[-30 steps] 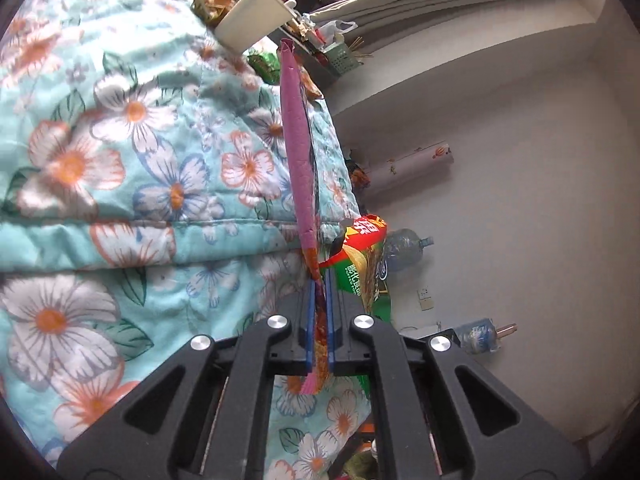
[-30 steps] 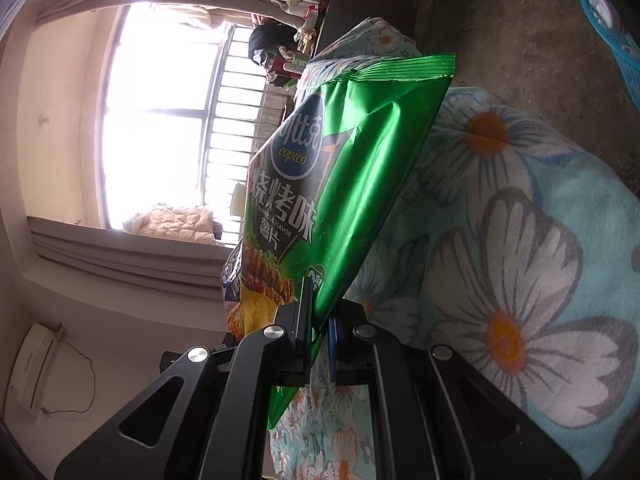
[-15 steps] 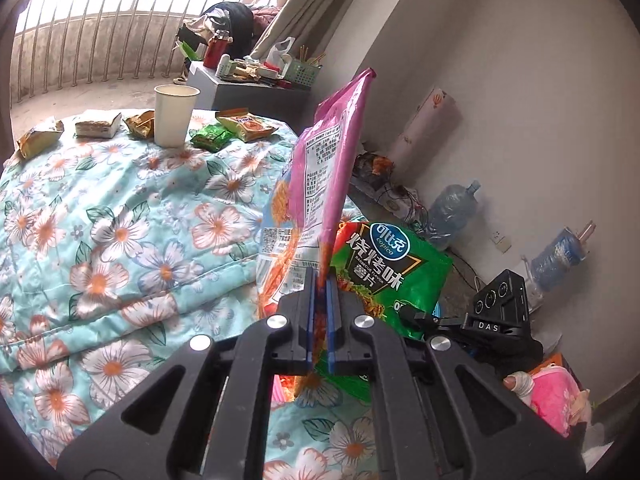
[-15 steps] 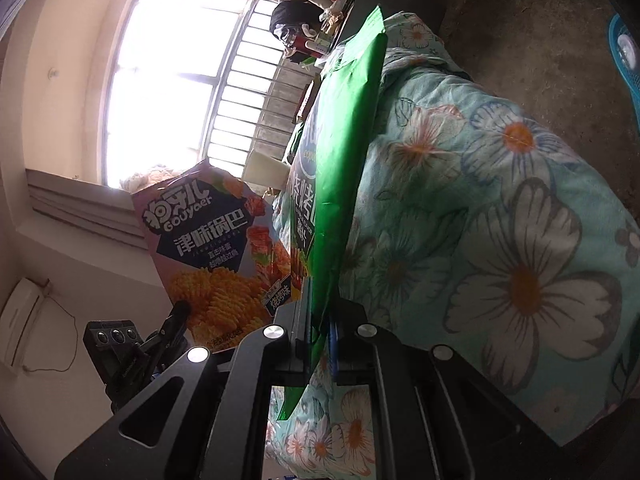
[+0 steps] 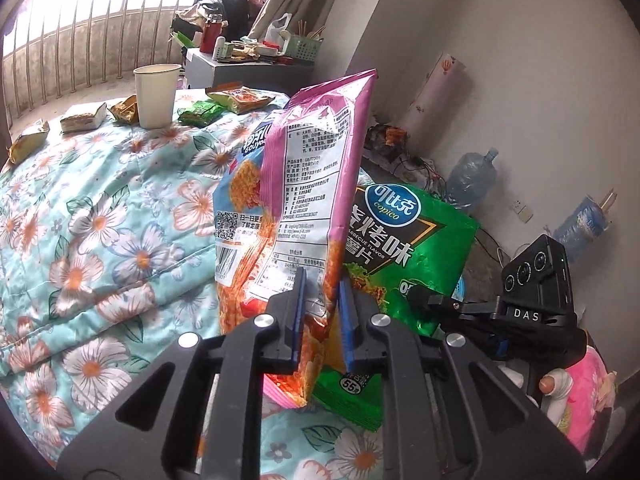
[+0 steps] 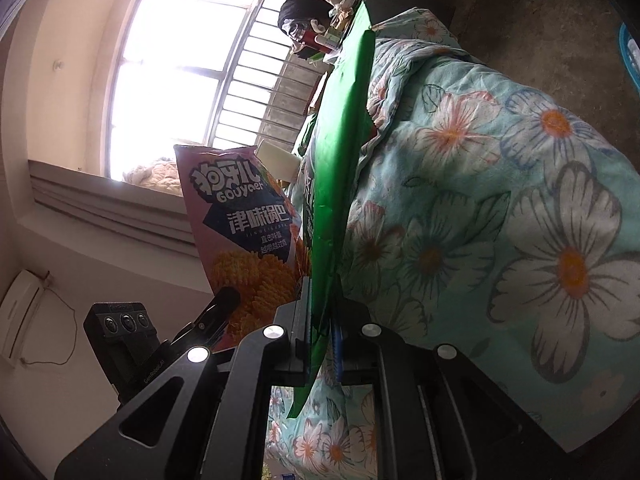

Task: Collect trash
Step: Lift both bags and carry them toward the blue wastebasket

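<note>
A crinkled pink foil snack bag (image 5: pixel 320 184), printed with a label and ridged chips, stands upright in the near middle. Just right and behind, a glossy green foil chip bag (image 5: pixel 408 256) tilts upright, above the flowered quilt (image 5: pixel 100 216).

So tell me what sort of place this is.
Most likely a lived-in bedroom. A floral quilt covers what looks like a bed, strewn with snack wrappers and a paper cup. Behind it stand a cluttered side table and a barred window.
</note>
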### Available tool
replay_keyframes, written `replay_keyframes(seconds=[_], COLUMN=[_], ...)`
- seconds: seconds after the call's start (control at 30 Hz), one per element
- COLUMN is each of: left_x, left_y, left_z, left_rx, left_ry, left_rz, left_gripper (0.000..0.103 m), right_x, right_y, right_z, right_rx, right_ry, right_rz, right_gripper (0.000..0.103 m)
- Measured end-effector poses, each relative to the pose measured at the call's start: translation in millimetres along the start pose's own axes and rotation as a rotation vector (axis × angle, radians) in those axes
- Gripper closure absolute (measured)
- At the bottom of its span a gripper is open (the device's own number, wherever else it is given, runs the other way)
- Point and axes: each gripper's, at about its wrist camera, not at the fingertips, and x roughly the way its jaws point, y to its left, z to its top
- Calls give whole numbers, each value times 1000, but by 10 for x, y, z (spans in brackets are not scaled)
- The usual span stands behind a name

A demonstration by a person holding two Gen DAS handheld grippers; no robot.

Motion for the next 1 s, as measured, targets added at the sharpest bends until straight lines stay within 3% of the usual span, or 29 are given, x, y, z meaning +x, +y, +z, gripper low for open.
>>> replay_keyframes(seconds=[0.2,0.53,1.0], left_x=[23,-268,-702], left_y=[-116,-165,-234], left_z=[-38,6,160], left_rx=[54,97,87], left_ry=[-6,-97,-224], left_rz=[37,115,37], left_gripper=[91,102,102], right_x=[-67,-333,-974], right_y=[8,42,30], right_z=[-10,-4,-18], right_rx=[-6,-9,-19], right_ry=[-13,-72,-204], right_rz=[-24,-27,9], right_gripper=[96,97,97])
